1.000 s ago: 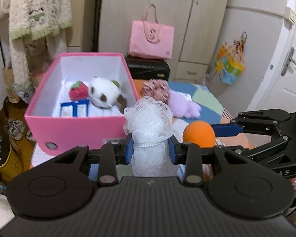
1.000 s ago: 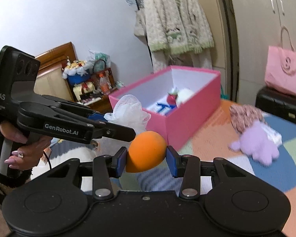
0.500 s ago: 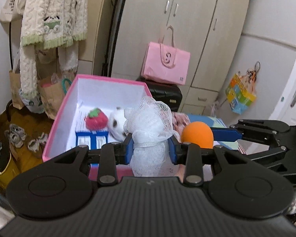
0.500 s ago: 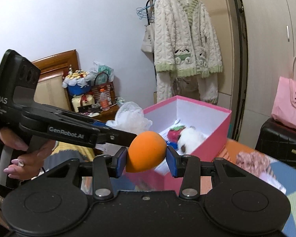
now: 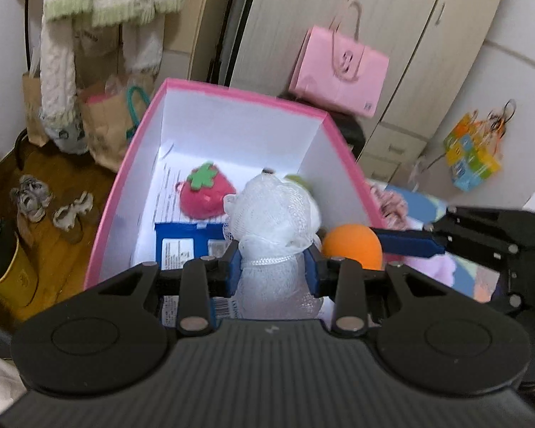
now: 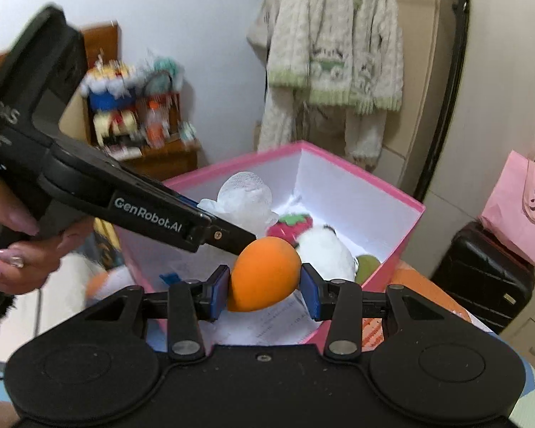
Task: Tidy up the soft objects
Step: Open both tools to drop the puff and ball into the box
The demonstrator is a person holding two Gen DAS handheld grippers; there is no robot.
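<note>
left gripper point(image 5: 273, 267), marked "genrobot.ai", clamps mesh pouf point(image 5: 273, 214); right gripper point(image 6: 264, 292) clamps orange sponge point(image 6: 264, 278).

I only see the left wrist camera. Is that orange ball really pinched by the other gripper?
Observer: Yes. The right gripper is shut on the orange egg-shaped foam sponge, one blue pad on each side.
Child: What's hiding behind my white mesh puff?
Observer: A white plush toy, lying in the pink cardboard box beside the red strawberry plush.
Child: Who's holding my gripper?
Observer: A hand with long painted nails grips the left gripper's handle.
</note>
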